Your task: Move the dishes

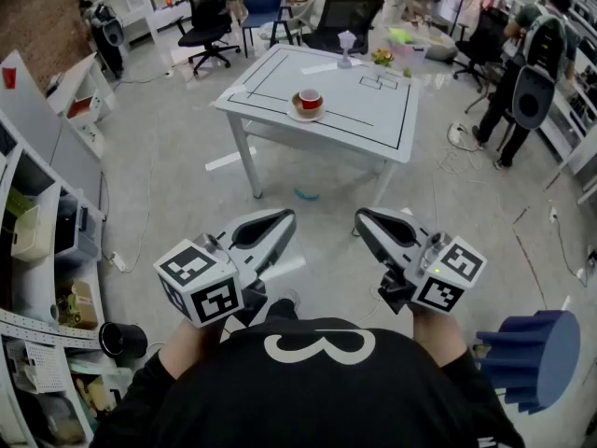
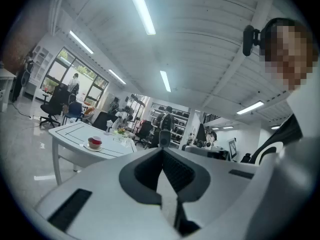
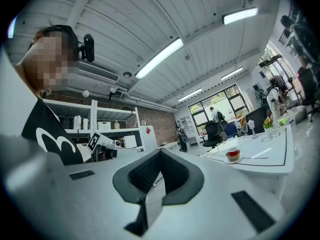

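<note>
Nearest, the left tongs (image 1: pixel 281 219) and right tongs (image 1: pixel 365 218) are closed and empty. The cup (image 1: pixel 310 98) and saucer (image 1: pixel 305 115) sit on the far table (image 1: pixel 373 110), so the moving looks unstarted.

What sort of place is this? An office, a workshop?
Probably an open-plan office used as a lab or workshop: wheeled office chairs stand at the far end, a white table with marked outlines sits in the middle, and cluttered storage shelves line the left side.

Red cup (image 1: pixel 310 99) upright on pale saucer (image 1: pixel 306 114); pair sits near closest edge of white table (image 1: pixel 373 110).
</note>
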A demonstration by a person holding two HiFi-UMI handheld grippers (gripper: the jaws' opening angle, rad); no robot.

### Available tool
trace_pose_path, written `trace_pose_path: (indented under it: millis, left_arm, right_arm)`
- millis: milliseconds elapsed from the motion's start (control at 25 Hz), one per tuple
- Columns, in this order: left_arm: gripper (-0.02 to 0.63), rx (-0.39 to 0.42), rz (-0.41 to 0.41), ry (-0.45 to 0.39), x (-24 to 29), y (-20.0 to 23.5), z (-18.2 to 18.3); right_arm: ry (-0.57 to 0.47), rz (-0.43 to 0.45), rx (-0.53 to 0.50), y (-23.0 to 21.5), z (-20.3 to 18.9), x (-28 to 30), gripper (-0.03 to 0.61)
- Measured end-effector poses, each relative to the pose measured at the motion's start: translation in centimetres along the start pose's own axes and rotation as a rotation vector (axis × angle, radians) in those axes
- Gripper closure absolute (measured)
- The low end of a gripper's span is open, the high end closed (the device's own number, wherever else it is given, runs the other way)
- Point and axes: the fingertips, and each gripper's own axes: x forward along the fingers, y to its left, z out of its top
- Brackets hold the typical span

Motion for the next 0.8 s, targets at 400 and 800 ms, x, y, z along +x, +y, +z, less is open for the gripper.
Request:
trace_pose_path:
  millis: [400, 800]
  left_arm:
    - [0.611, 0.000, 0.024, -0.006, -0.6, -2.1, -0.9]
    - [0.611, 0.042, 0.031, -0.029, -1.5, -2.9, 0.3]
  right_arm:
    - [0.003, -0.022, 0.010, 0.6, 0.1, -2.8, 0.569]
    - [-0.042, -0.075, -0.066, 0.6, 1.7, -3.6, 0.533]
